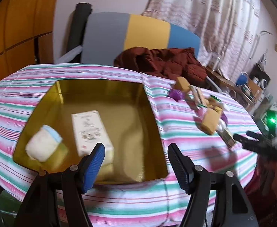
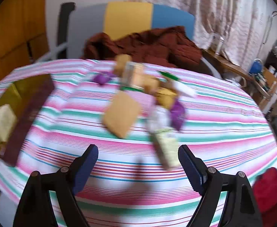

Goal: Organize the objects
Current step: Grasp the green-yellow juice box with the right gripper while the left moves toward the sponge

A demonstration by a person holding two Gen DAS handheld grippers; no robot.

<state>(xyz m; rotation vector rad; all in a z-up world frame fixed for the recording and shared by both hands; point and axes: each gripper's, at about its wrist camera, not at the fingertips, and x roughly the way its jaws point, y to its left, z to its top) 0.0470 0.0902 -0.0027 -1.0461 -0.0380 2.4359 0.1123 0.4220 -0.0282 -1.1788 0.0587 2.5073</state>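
A gold tin box [image 1: 149,113] sits on the striped tablecloth and holds a white printed carton [image 1: 89,130] and a white rolled bundle [image 1: 43,144]. My left gripper [image 1: 136,152] hangs open over the tin's near edge, nothing between its fingers. A pile of small items lies to the right: a tan box [image 2: 122,116], purple wrappers [image 2: 177,114], a pale printed packet [image 2: 167,150], a green-and-white tube [image 2: 178,84]. My right gripper [image 2: 138,157] stands open above the cloth, the pale packet just inside its right finger, untouched. It also shows in the left wrist view as the right gripper [image 1: 252,141].
A dark red garment [image 1: 163,62] lies at the table's far edge, in front of a grey, yellow and blue chair back [image 1: 138,32]. The tin [image 2: 15,102] is at the left of the right wrist view. A red cloth [image 2: 271,187] sits at the near right. Shelves with clutter stand far right.
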